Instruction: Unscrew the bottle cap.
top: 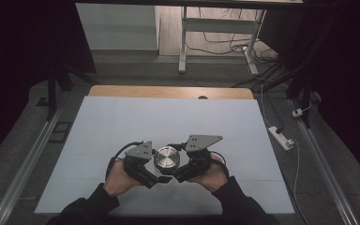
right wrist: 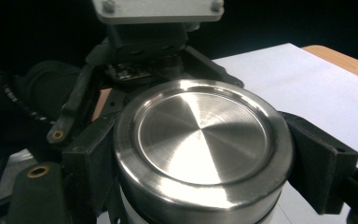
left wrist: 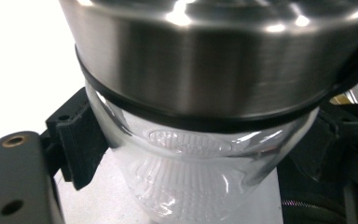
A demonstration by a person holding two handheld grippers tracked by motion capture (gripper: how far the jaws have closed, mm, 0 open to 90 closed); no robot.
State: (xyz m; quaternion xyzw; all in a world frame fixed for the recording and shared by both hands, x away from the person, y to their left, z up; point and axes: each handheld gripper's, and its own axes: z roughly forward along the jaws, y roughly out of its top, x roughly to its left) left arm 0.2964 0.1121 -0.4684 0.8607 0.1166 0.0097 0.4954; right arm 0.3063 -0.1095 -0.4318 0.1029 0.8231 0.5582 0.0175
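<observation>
A clear ribbed glass jar (left wrist: 186, 186) with a round brushed-steel lid (right wrist: 200, 135) sits near the front of the pale worktop (top: 122, 122); it looks empty, though glare blurs the inside. The left gripper (top: 158, 179) clamps the glass body, and the right gripper (top: 177, 177) clamps the lid.

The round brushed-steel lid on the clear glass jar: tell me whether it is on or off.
On. The round brushed-steel lid sits on the clear glass jar, its black seal ring tight against the glass rim; the right claw grips the lid.
</observation>
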